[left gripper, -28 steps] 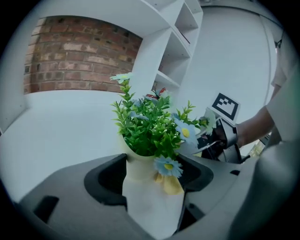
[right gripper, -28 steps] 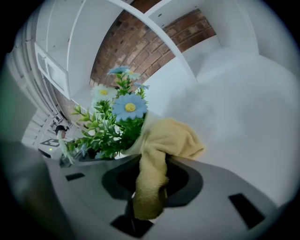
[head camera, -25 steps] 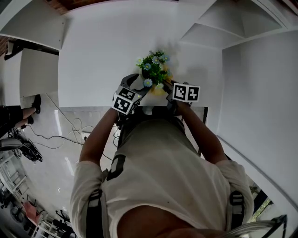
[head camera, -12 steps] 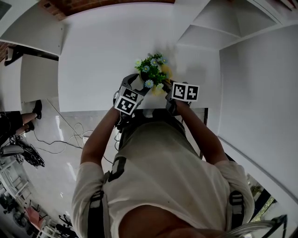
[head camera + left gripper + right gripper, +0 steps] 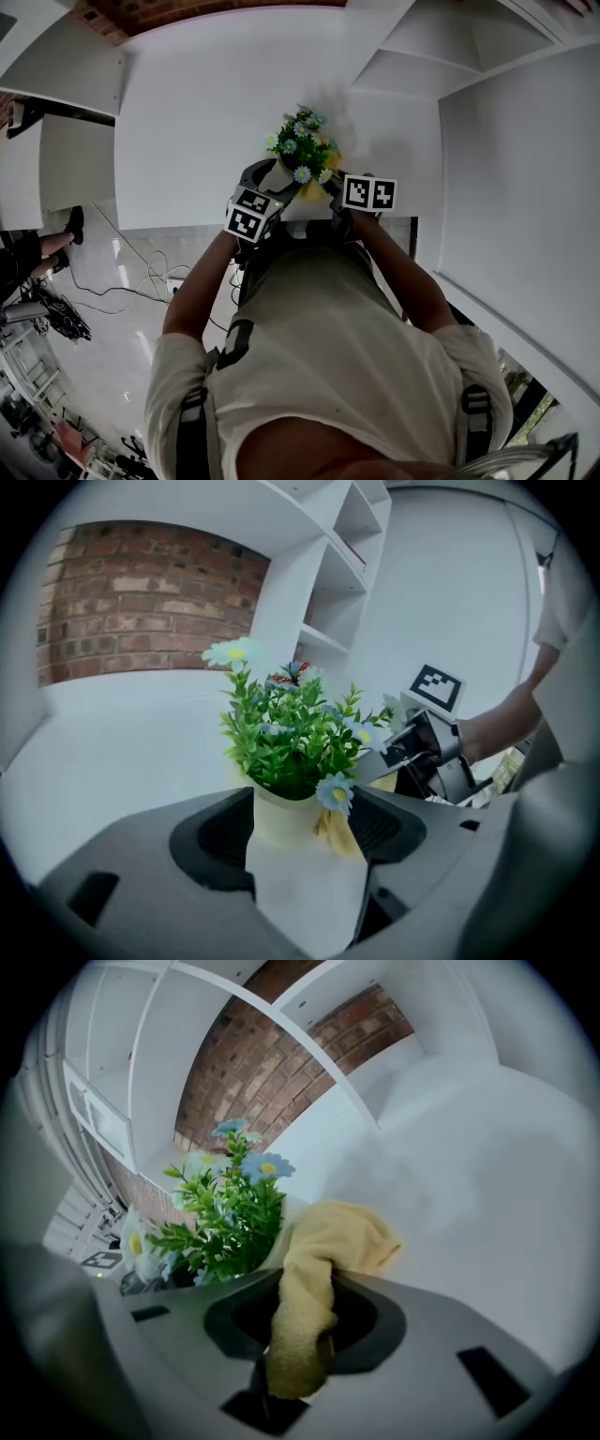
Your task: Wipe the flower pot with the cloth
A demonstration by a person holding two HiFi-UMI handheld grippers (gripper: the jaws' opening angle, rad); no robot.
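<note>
The pot (image 5: 279,819), pale cream, holds a bushy green plant (image 5: 291,738) with blue and white daisies. It is over the near edge of the white worktop (image 5: 206,112). No view shows whether its base rests there.

The left hand-held gripper (image 5: 300,832) is clamped on the pot. Its two dark jaws stand fairly wide apart and press on the pot's opposite sides just below the rim, and the pot sits upright between them.

The right hand-held gripper (image 5: 305,1321) has its jaws drawn close on the yellow cloth (image 5: 317,1274). One strip of it is pinched between them, and the rest bunches out past the tips. That bunched end lies against the side of the pot beside the foliage. In the left gripper view it shows as a yellow fold touching the pot under a blue daisy.
</note>
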